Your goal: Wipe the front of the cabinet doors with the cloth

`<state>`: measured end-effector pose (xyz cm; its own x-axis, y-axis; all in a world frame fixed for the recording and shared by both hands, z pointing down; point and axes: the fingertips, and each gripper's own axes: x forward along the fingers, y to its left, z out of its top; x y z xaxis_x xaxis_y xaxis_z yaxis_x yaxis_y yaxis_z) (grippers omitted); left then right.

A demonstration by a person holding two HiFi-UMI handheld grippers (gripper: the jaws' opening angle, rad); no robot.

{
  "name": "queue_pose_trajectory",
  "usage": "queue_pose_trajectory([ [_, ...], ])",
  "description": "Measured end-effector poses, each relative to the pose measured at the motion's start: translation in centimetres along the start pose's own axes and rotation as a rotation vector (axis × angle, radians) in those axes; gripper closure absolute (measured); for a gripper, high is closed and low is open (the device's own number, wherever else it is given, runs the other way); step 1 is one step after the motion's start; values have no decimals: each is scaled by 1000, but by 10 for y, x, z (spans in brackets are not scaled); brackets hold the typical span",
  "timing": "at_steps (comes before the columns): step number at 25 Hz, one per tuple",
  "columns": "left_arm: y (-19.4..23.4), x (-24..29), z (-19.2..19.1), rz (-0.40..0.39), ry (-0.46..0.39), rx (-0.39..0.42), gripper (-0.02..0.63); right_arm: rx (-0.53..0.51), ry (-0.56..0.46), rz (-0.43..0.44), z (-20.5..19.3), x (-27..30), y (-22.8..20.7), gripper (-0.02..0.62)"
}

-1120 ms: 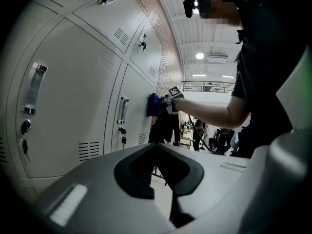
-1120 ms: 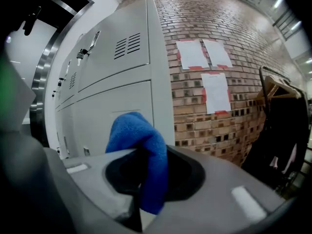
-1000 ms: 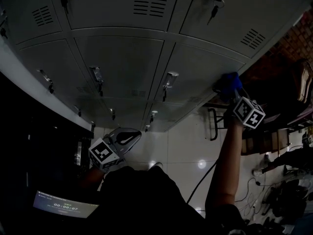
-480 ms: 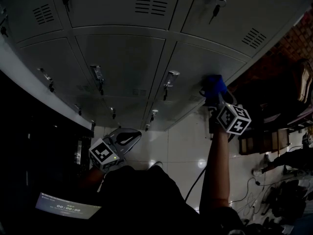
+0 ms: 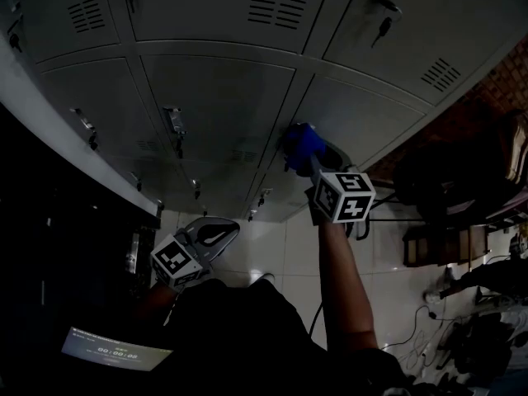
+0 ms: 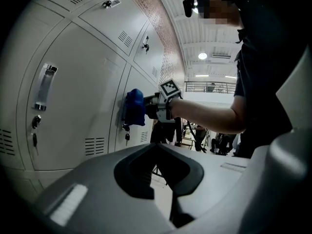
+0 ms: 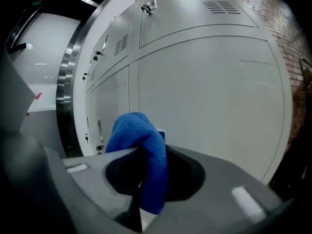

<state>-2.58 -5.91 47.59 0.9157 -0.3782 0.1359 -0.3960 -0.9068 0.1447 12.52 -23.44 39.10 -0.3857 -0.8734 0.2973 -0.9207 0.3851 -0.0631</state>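
One blue cloth (image 5: 301,144) is clamped in the right claw (image 5: 312,162), pressed on the cabinet door (image 5: 371,114) straight ahead, mid-frame; left claw (image 5: 219,232), closed w/ nothing in it, is held lower left, well apart.

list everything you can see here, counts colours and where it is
cabinet doors: several, pale grey, stacked in rows across the top of the head view
handles: one per door, metal, by the door edges
keys: a few, dark, hanging from locks
cloth: one, blue, pressed on a door at the centre
floor: pale glossy tiles, below the cabinet
brick wall: one, reddish, at the right edge
screen: one, lit, at the bottom left
forearm: one, bare, reaching up behind the right gripper
left gripper: one, grey, jaws together and empty, held low
right gripper: one, grey, jaws clamped on the cloth
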Motion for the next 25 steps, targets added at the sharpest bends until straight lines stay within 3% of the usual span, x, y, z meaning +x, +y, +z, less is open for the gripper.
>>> queue_pose_trajectory([
  [6, 8, -10, -3, 25, 2, -3, 606, -14, 19, 0, 1, 22, 9, 526],
  [11, 10, -11, -1, 34, 8, -5, 606, 37, 17, 29, 0, 20, 3, 526],
  [25, 1, 8, 7, -5, 3, 9, 606, 78, 29, -86, -10, -17, -69, 526],
])
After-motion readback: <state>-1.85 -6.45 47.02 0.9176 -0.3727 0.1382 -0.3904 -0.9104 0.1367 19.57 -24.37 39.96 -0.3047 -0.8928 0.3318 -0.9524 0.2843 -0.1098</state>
